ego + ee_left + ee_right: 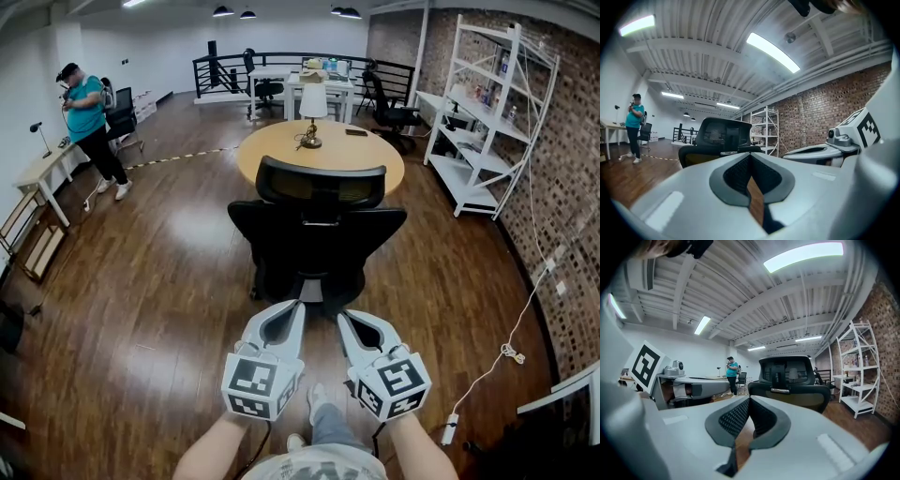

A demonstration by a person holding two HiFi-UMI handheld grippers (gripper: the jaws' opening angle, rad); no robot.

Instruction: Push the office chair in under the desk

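A black office chair stands on the wood floor with its back toward me, in front of a round wooden desk. In the head view my left gripper and right gripper are side by side just behind the chair's back, tips close to it, touching nothing I can see. Both are shut and empty. The left gripper view shows the chair ahead beyond its closed jaws, with the right gripper's body to the right. In the right gripper view the chair rises just past the closed jaws.
A table lamp and a small dark item sit on the desk. White shelving lines the brick wall at right. A person stands far left by a side table. A white cable trails on the floor at right.
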